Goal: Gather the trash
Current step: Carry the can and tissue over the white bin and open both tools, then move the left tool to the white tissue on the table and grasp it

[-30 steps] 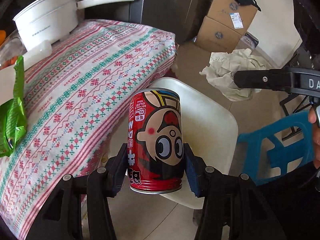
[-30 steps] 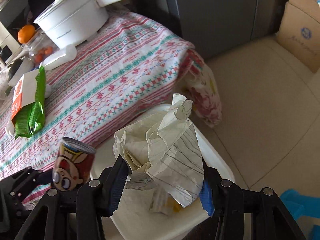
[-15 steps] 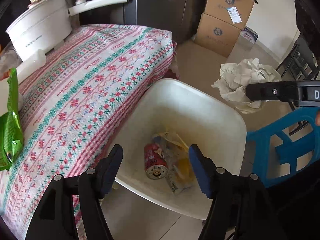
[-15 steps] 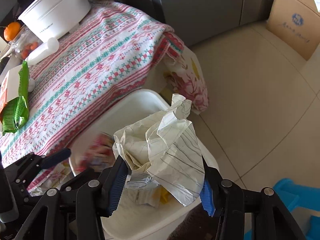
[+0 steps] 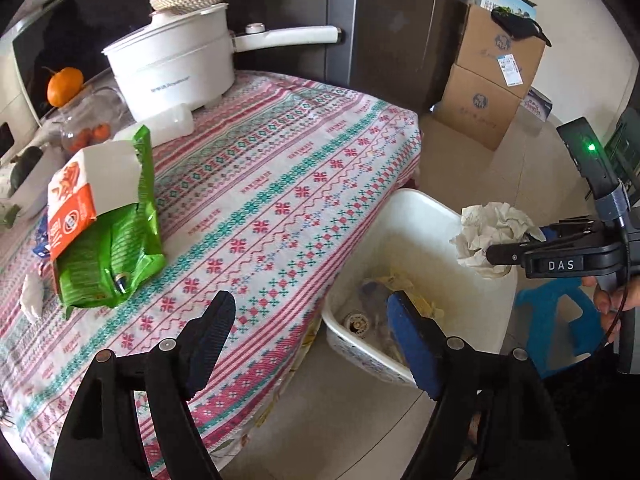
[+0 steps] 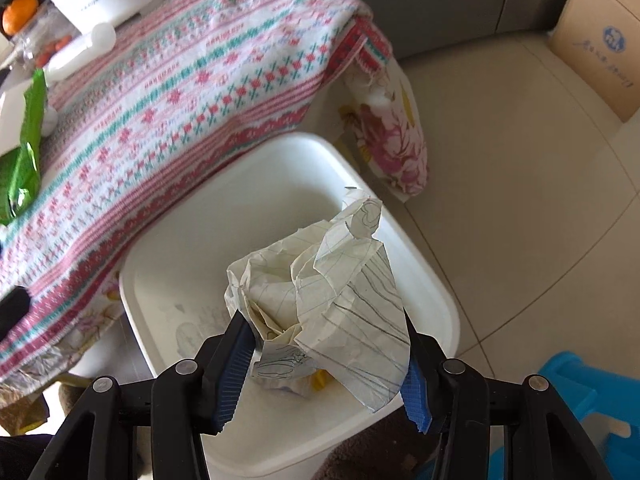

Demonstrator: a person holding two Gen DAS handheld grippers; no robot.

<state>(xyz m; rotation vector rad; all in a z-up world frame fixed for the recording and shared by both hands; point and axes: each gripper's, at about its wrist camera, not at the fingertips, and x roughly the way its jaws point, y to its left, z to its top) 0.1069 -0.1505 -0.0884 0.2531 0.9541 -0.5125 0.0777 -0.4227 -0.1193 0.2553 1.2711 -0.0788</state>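
Right tool clamped on paper above bin; left tool has just been opening, nothing between; next: release paper into bin

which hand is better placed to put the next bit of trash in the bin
Right. The right gripper already holds the crumpled paper over the white bin. The left gripper is open and empty.

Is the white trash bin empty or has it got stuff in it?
Not empty. The white bin has a can and yellowish wrappers at its bottom.
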